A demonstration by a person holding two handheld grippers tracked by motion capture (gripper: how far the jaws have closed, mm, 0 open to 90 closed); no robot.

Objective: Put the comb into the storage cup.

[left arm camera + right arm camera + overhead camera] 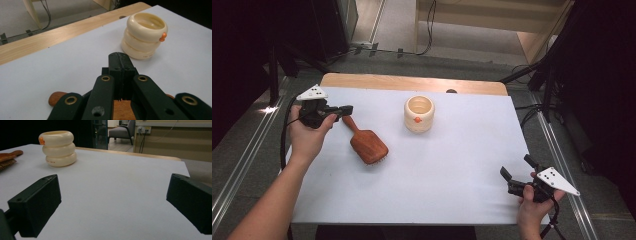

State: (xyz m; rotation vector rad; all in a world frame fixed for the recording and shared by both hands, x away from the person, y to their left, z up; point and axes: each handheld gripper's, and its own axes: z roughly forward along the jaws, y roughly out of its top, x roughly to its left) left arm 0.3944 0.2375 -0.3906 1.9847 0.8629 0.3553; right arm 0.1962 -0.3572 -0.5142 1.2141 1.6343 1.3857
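Note:
A wooden hairbrush (366,142) lies bristles down on the white table sheet (452,165), left of centre, its handle pointing to the far left. My left gripper (346,110) is at the handle's end, jaws pressed together with nothing between them. In the left gripper view, that gripper (122,63) reaches out over the brush (122,110), whose wood shows beneath its links. A cream ringed cup (419,114) with a small orange knob stands upright at the middle back. My right gripper (517,168) is open and empty near the front right corner.
The cup (143,35) stands ahead and to the right of the left jaws. In the right gripper view the cup (59,148) and the brush (7,158) are far off at the left. A bare wooden table strip (412,82) runs along the back edge.

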